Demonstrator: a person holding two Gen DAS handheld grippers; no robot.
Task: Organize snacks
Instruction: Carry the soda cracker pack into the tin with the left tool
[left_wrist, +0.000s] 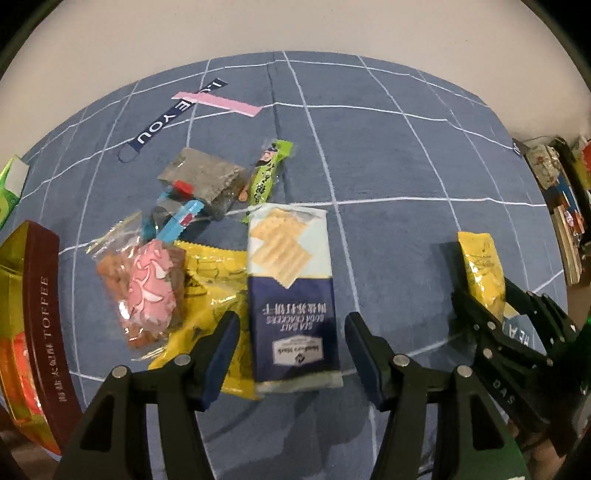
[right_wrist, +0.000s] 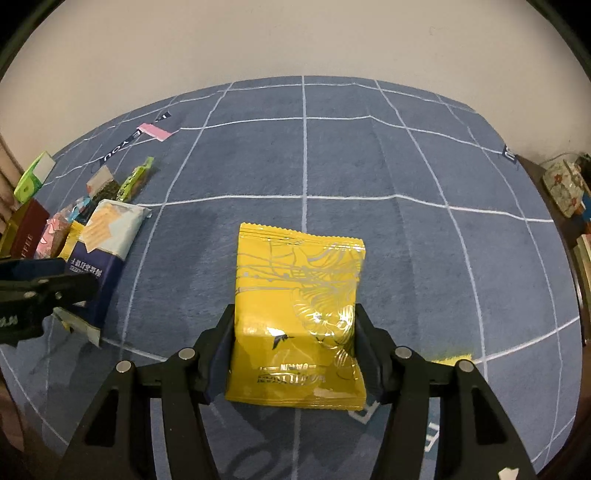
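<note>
My right gripper (right_wrist: 293, 350) is shut on a yellow snack packet (right_wrist: 299, 310) and holds it over the blue grid cloth; it also shows in the left wrist view (left_wrist: 482, 273) at the right. My left gripper (left_wrist: 291, 343) is open, its fingers either side of the lower end of a blue and white soda cracker pack (left_wrist: 291, 291), not touching it. The pack lies on another yellow packet (left_wrist: 210, 295). Beside them are a pink-patterned clear bag (left_wrist: 144, 291), a grey pouch (left_wrist: 201, 177), a blue wrapper (left_wrist: 181, 221) and a green bar (left_wrist: 267, 173).
A dark red toffee box (left_wrist: 44, 317) stands at the left edge. A navy strap (left_wrist: 166, 118) and a pink strip (left_wrist: 218, 101) lie at the back. A green box (right_wrist: 33, 177) sits far left. Books and a floral box (right_wrist: 563, 181) are past the cloth's right edge.
</note>
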